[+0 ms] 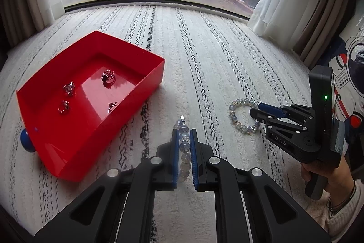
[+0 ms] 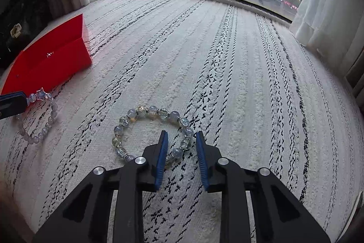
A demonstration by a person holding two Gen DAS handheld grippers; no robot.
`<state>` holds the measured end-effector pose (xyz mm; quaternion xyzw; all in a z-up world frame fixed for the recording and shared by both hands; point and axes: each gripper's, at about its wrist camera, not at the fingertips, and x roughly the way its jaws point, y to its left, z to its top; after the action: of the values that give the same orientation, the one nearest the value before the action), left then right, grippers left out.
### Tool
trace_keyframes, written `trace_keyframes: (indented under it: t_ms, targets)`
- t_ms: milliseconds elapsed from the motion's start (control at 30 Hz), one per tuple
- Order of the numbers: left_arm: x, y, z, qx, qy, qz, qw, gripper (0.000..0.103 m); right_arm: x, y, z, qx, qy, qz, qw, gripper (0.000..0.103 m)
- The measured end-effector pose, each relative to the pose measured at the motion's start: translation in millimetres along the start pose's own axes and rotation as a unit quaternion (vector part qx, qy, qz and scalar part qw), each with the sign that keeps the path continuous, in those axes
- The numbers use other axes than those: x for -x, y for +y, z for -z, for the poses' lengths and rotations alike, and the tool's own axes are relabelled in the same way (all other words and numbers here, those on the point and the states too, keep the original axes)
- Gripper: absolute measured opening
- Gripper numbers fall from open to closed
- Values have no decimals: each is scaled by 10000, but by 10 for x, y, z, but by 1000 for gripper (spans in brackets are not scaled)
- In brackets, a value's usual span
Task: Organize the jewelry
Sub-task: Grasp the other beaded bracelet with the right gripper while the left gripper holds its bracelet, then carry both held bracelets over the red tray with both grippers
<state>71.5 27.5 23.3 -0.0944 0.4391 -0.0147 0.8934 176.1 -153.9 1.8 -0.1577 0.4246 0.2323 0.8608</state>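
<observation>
A red tray (image 1: 147,81) lies on the white patterned rug and holds several small silver rings (image 1: 108,78). My left gripper (image 1: 184,132) is shut on a pale bead bracelet with a star charm (image 1: 183,140); it shows in the right wrist view (image 2: 42,95) at the left. A second, crackled bead bracelet (image 2: 145,113) lies flat on the rug. My right gripper (image 2: 182,138) is open, its fingers either side of that bracelet's near right beads. The left wrist view shows the same gripper (image 1: 254,109) at this bracelet (image 1: 236,122).
The red tray (image 2: 56,58) sits far left in the right wrist view. A blue ball (image 1: 26,140) pokes out beside the tray's near left corner. Curtains (image 1: 295,3) hang on both sides of a window. An astronaut-print fabric (image 1: 348,74) lies at the right.
</observation>
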Motion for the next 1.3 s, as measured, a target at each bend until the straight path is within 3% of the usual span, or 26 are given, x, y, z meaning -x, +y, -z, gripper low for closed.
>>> trace_keyframes:
  t_ms: [167, 400, 933, 1300]
  targets:
    - [-9, 0, 6, -14, 16, -25, 10000, 9, 10, 47, -1, 79, 8, -24, 10000, 10]
    - [-5, -5, 10, -26, 21, -18, 10000, 9, 47, 13, 8, -58, 15, -112, 9999, 9]
    - [37, -46, 0, -40, -7, -39, 10000, 9, 563, 44, -80, -135, -646, -403, 9970, 9]
    - [269, -139, -91, -157, -187, -4, 9997, 9, 915, 170, -177, 61, -965, -528, 9939, 9]
